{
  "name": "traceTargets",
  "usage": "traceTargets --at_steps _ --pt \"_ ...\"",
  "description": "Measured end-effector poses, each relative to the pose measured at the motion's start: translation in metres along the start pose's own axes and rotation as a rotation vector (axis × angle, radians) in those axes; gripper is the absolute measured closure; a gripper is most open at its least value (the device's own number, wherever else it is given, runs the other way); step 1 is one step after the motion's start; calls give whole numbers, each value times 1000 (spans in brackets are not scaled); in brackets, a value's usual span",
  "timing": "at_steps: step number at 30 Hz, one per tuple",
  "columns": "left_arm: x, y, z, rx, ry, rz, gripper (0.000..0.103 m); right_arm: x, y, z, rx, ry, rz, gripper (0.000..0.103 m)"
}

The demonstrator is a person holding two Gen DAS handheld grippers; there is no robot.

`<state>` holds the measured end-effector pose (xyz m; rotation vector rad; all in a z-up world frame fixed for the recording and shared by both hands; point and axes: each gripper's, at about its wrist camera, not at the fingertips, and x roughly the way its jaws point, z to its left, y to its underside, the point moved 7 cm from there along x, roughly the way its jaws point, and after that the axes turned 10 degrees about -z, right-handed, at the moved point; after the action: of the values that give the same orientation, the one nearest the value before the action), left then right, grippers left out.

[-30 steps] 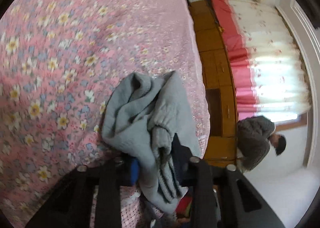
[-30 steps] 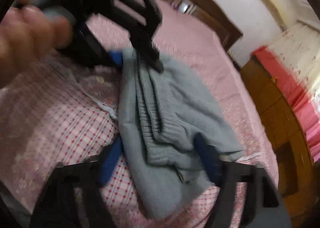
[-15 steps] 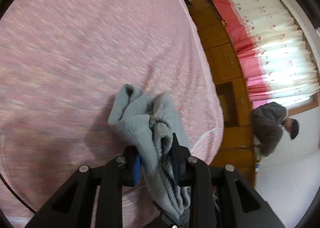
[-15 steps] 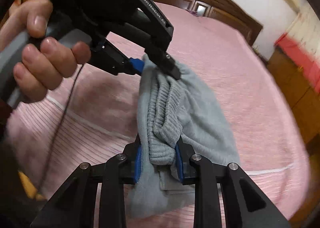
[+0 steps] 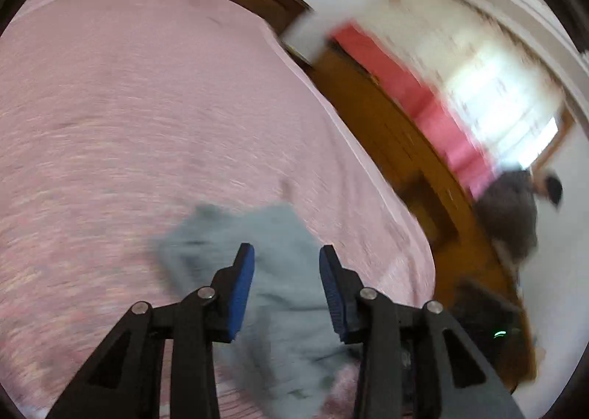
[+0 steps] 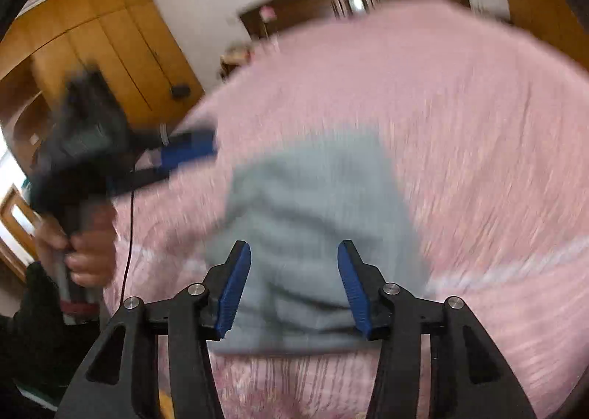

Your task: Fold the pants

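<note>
Presently: grey pants (image 6: 316, 220), bunched in a folded heap, lie on the pink bed (image 5: 147, 124) near its near edge. Left gripper (image 5: 286, 282): fingers (image 5: 241, 286) parted, having just been opening, nothing pinched between them; the pants lie below, apart from the blue pads. Right gripper (image 6: 292, 281): fingers (image 6: 235, 286) likewise parted and just opening, clear of the cloth. In the right wrist view the left gripper (image 6: 184, 154) is blurred at left, held by a hand (image 6: 88, 249). A wooden wardrobe (image 6: 92, 47) stands at far left; a red-and-white curtain (image 5: 423, 102) at right.
</note>
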<state>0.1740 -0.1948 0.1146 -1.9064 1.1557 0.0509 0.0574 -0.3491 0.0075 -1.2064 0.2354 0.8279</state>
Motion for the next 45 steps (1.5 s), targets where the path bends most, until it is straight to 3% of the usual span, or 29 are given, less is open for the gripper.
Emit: traceTargets --at_steps 1,3,4,5,9,10,14,17,21,25,29,31,33,34,37,40,41,42,45 --pt "18 4 -2 26 -33 38 65 3 13 7 -41 36 18 56" --pt "51 11 9 87 -185 63 68 1 17 6 -101 73 22 56" --pt "63 14 22 110 -263 61 79 -2 18 7 -97 79 43 56" --pt "72 17 34 110 -307 59 83 -5 19 7 -83 71 68 56" --pt "78 13 30 136 -371 49 84 -18 34 5 -132 55 127 58" --pt "79 11 19 162 -388 51 84 -27 40 17 -149 43 106 59" --pt "61 13 -9 239 -459 37 79 -54 1 21 -90 -36 -74 61" --pt "39 16 -9 246 -480 12 77 -40 -15 20 -40 -35 -121 64" --pt "23 18 -17 288 -502 -16 76 7 -10 12 -37 0 -55 77" --pt "27 20 -9 300 -531 -9 76 13 18 33 -232 81 3 78" --pt "33 23 14 245 -536 2 76 2 26 37 -278 96 36 78" --pt "33 24 16 243 -539 -6 76 -6 27 41 -318 101 -1 77" --pt "31 27 18 242 -544 -7 75 -19 35 54 -343 83 -37 62" --pt "30 28 19 245 -547 -6 74 -22 37 60 -356 78 -55 59" --pt "27 32 20 247 -553 -9 73 -27 45 80 -427 90 -111 59" --pt "26 36 20 225 -540 -7 73 -10 48 94 -558 197 -130 59" --pt "25 37 20 221 -535 -6 72 -5 50 94 -575 205 -121 61" --pt "24 38 19 221 -535 -9 72 -4 51 98 -576 202 -125 74" --pt "19 39 20 238 -542 -21 71 -10 53 104 -597 183 -155 84"
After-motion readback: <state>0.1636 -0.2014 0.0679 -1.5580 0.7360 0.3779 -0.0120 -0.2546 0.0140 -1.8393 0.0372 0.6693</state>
